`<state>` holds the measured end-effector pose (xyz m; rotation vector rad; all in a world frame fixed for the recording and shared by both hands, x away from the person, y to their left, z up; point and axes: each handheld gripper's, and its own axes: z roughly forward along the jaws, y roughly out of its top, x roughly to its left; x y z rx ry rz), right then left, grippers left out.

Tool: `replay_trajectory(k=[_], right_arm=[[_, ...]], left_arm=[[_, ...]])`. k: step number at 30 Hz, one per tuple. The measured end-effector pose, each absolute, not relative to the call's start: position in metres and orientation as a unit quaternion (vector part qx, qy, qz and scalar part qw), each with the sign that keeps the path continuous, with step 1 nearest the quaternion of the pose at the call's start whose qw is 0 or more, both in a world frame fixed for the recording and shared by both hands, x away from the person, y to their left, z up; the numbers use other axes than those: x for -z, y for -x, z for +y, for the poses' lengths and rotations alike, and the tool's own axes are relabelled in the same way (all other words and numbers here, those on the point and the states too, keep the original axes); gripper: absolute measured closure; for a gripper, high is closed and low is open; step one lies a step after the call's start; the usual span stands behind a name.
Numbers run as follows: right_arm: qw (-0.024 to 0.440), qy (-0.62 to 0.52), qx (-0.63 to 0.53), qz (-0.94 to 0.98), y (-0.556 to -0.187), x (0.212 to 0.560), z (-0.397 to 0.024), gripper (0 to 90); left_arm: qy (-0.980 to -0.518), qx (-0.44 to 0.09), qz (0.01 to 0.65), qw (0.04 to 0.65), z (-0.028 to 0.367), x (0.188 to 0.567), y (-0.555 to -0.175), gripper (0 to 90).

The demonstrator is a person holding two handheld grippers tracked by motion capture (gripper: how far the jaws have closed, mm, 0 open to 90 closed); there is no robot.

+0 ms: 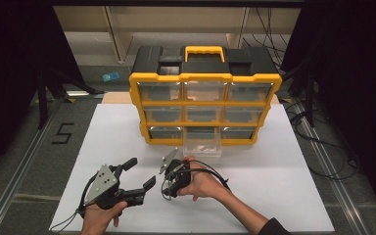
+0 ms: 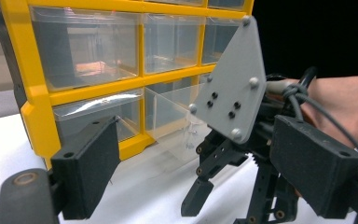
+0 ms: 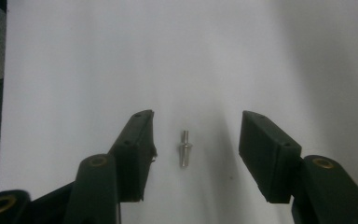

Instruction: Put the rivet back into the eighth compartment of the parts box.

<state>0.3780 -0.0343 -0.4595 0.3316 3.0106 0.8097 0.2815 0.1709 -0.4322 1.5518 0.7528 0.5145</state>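
Here a small metal pin [image 3: 184,148] is seen lying flat on the white bench [image 1: 284,196], directly between the two jaws of the right hand-held gripper [image 3: 196,149]. The pin's long axis runs away from that gripper's camera, roughly parallel to the inner faces of the jaws, so it would be squeezed across its narrow width. It sits a little nearer the jaw on the left of the right gripper view than the other one. Clear white bench is visible on both sides of it; neither pad touches it. The jaws are set partly apart and nothing is held.

In the high view the right hand-held gripper [image 1: 169,183] is pointed down at the bench in front of the yellow drawer cabinet [image 1: 205,78], close to a clear drawer [image 1: 202,146] pulled out of the bottom row. The pin itself cannot be made out there.

The left hand-held gripper [image 1: 139,172] is held low over the bench just to the left, jaws spread wide and empty, aimed towards the right one. It is the farther of the two from the pin.

Judgement: the pin is already framed for a pinch by the right hand-held gripper. The jaws probably need to come a little lower and close evenly, or the pin may roll aside.
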Motion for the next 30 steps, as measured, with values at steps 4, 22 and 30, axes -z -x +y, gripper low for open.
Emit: replay_trajectory(k=[4, 22, 30], right_arm=[[0.004, -0.105, -0.249, 0.963, -0.379, 0.465, -0.032, 51.8], [0.026, -0.080, -0.237, 0.968, -0.380, 0.472, -0.031, 77.4], [0.016, -0.088, -0.238, 0.967, -0.378, 0.472, -0.031, 83.5]], left_arm=[[-0.675, -0.224, 0.328, 0.622, 0.171, 0.432, -0.282, 15.9], [-0.676, -0.224, 0.329, 0.620, 0.170, 0.433, -0.282, 15.9], [-0.676, -0.224, 0.329, 0.621, 0.171, 0.433, -0.282, 15.9]])
